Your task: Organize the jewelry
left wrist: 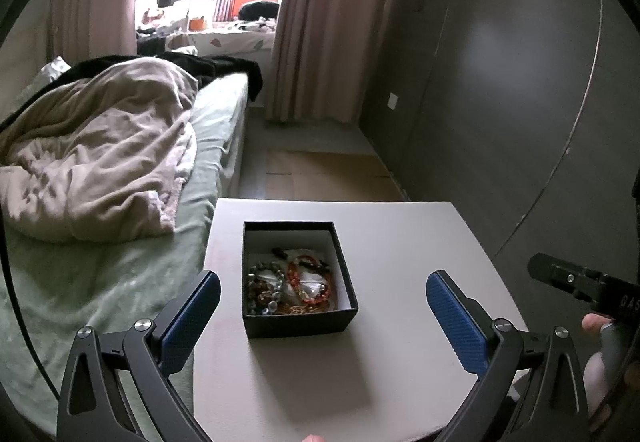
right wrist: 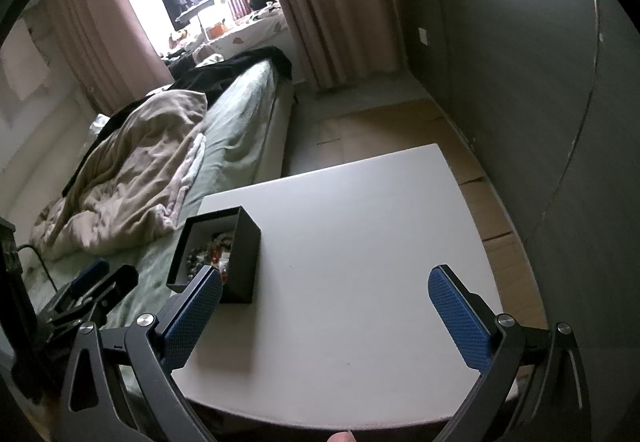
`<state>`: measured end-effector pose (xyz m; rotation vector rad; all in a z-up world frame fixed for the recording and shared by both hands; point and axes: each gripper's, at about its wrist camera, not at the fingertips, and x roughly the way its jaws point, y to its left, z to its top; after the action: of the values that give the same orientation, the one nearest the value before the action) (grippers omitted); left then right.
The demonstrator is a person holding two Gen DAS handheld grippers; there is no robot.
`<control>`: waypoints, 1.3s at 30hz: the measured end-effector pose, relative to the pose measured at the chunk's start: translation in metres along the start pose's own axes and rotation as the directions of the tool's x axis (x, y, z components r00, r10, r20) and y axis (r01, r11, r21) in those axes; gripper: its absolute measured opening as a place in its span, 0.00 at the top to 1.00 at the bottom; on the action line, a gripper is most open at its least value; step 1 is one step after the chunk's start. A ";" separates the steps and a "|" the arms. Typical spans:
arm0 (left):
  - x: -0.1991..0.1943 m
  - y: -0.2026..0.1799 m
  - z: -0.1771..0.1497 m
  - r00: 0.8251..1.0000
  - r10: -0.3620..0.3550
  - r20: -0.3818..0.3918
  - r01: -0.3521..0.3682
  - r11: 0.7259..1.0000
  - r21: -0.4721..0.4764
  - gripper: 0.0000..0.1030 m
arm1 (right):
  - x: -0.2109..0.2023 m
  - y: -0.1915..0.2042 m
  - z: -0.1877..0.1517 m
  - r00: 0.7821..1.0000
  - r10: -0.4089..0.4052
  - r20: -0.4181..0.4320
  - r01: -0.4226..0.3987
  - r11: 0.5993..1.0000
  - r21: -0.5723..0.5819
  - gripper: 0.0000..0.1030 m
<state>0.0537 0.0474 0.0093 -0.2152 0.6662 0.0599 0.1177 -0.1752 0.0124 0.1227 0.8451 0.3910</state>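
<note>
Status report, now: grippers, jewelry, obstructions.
Left gripper and right gripper open, empty. Beaded jewelry heaped in open black box on table. Nothing blocking.

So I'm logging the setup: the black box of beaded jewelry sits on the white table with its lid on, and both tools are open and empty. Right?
Not quite: the box has no lid on; the left wrist view looks straight into it at the beads. The rest holds: it sits on the table, and the left tool and right tool are open and empty.
</note>
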 end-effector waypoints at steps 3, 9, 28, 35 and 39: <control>0.002 -0.002 -0.001 1.000 0.007 -0.002 -0.007 1.000 0.011 0.00 | 0.000 0.000 0.000 1.000 -0.002 -0.001 0.002 1.000 -0.003 0.00; 0.002 -0.001 -0.002 1.000 0.012 -0.003 -0.012 1.000 0.007 0.00 | -0.001 -0.002 -0.001 1.000 -0.002 0.000 0.002 1.000 0.004 0.00; -0.002 -0.002 -0.003 1.000 0.006 0.004 -0.006 1.000 0.007 0.00 | 0.000 -0.002 0.001 1.000 -0.015 -0.012 0.015 1.000 0.005 0.00; -0.001 -0.008 -0.005 1.000 0.001 0.001 -0.002 1.000 0.030 0.00 | 0.001 -0.005 -0.002 1.000 -0.018 -0.020 0.018 1.000 0.021 0.00; -0.002 -0.009 -0.005 1.000 0.004 0.004 -0.004 0.999 0.032 0.00 | 0.002 -0.008 -0.001 0.999 -0.022 -0.025 0.023 0.999 0.026 0.00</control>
<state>0.0503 0.0376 0.0082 -0.1832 0.6629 0.0533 0.1206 -0.1814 0.0085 0.1335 0.8752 0.3610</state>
